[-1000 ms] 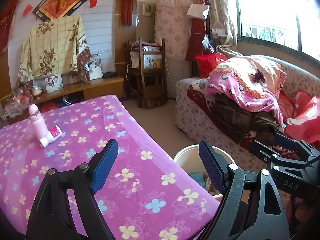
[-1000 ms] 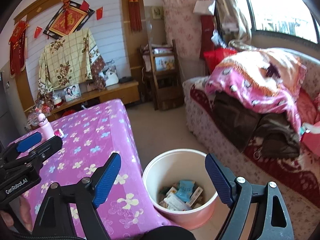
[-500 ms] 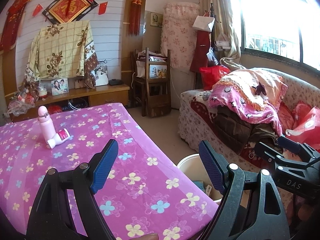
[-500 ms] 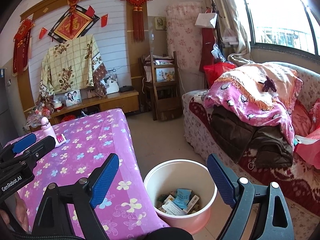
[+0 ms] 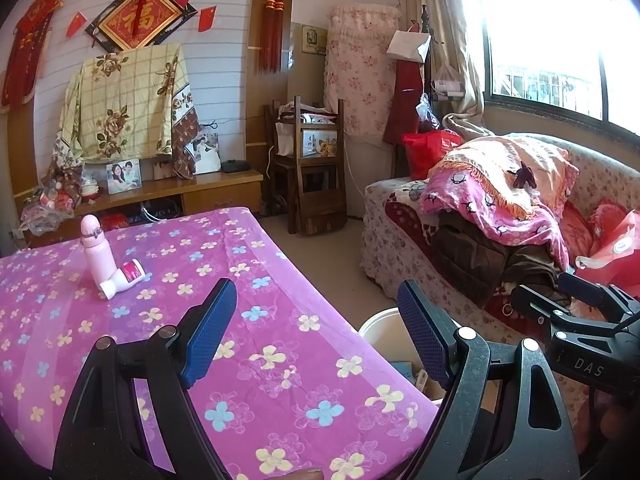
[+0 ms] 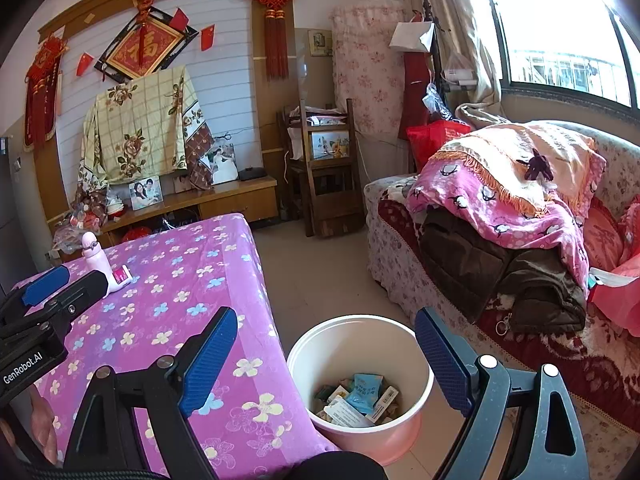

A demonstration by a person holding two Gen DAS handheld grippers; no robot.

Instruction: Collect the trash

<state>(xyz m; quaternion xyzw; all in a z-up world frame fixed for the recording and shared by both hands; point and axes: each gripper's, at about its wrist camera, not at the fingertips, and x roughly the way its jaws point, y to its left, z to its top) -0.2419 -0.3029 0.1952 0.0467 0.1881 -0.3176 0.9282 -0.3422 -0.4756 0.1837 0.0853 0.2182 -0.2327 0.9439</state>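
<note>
Two pink bottles (image 5: pixel 105 263) sit near the counter's (image 5: pixel 280 360) far left corner, while the trash bucket (image 6: pixel 360 376), its wrappers partly hidden by its wall, stands on the floor off the right edge, below the wide, empty left gripper (image 5: pixel 316 334) and right gripper (image 6: pixel 326 354).

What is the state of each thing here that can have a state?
Left gripper: jaws open, nothing between them.
Right gripper: jaws open, nothing between them.
Bin: upright on the floor, uncovered, packets at its bottom.
Pink bottle: upright, capped.
Small bottle: lying on its side against the pink bottle.
</note>
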